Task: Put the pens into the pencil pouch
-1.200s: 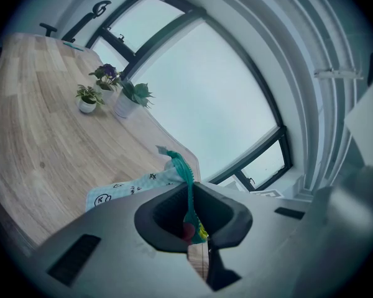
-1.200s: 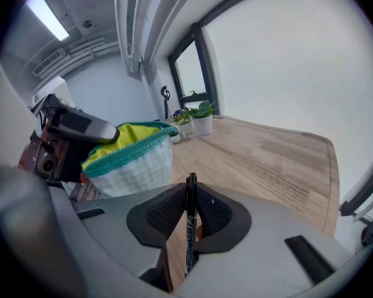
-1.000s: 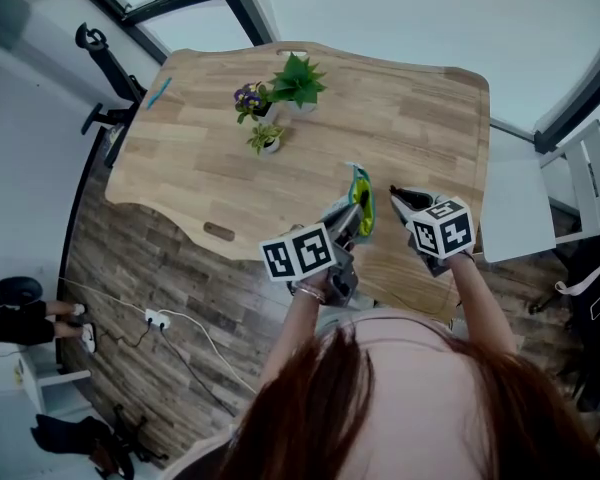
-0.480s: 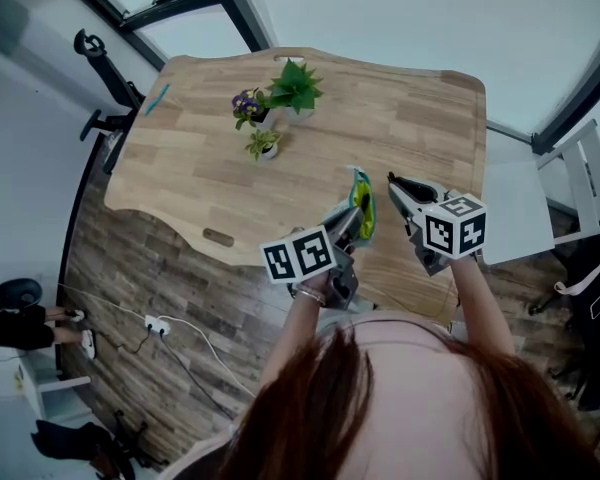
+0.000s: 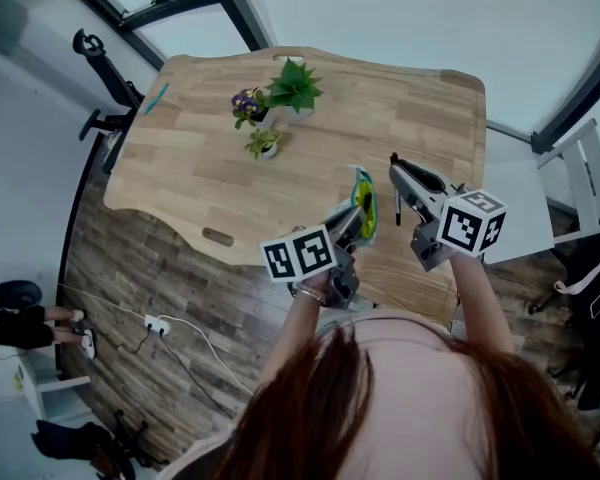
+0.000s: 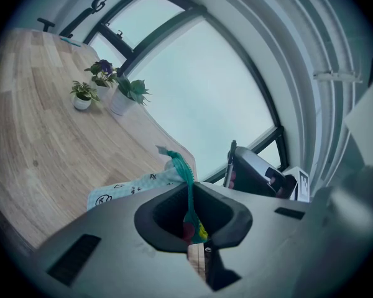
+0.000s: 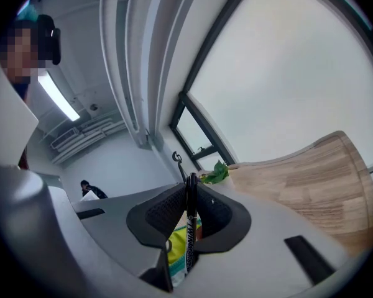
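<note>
The right gripper (image 7: 191,211) has its jaws drawn narrow on 1 black pen (image 7: 189,228), clamped across the pads with the lower end hanging free. In the head view that pen (image 5: 397,204) dangles just right of the pencil pouch (image 5: 362,204), near it but apart from it, right of centre in the frame.

The left gripper (image 6: 192,215) is nearly closed too, pinching the pouch's teal zipper edge (image 6: 185,177) and holding the pouch propped up off the wooden table (image 5: 200,158).

I'd say this is the loading step: pen in hand, not yet in. Next the pen's lower end must be steered over the mouth and slid in before the jaws let go. How wide that mouth gapes, I can't tell.

3 small potted plants (image 5: 278,96) stand toward the frame's top.
</note>
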A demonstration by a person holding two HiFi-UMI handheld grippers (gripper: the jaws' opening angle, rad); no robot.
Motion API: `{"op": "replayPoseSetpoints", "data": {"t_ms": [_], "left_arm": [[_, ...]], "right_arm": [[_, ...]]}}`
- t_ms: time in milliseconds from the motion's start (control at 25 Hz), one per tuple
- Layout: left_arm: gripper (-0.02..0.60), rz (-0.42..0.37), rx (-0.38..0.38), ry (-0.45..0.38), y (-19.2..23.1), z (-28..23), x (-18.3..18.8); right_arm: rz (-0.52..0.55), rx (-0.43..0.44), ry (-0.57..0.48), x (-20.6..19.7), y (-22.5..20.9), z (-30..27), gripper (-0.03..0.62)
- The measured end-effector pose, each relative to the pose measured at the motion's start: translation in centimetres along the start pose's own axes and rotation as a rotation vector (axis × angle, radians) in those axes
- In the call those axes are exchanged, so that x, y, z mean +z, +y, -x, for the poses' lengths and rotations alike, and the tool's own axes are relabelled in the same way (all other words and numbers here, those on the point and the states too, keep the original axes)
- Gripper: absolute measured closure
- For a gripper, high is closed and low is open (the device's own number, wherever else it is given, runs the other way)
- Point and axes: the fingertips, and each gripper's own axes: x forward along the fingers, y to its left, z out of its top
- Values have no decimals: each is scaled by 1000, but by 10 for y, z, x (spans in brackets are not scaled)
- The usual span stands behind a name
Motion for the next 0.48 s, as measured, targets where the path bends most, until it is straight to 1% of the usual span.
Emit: {"op": "replayPoseSetpoints", "data": {"t_ms": [240,480], "left_arm": [[560,1,-5,11,-2,0,-3],[560,0,-17,24,-6,-2,-7]], "right_arm": [[-69,57,-121,21,10,3,542],[-90,89,-215,33,17,4,543]]}}
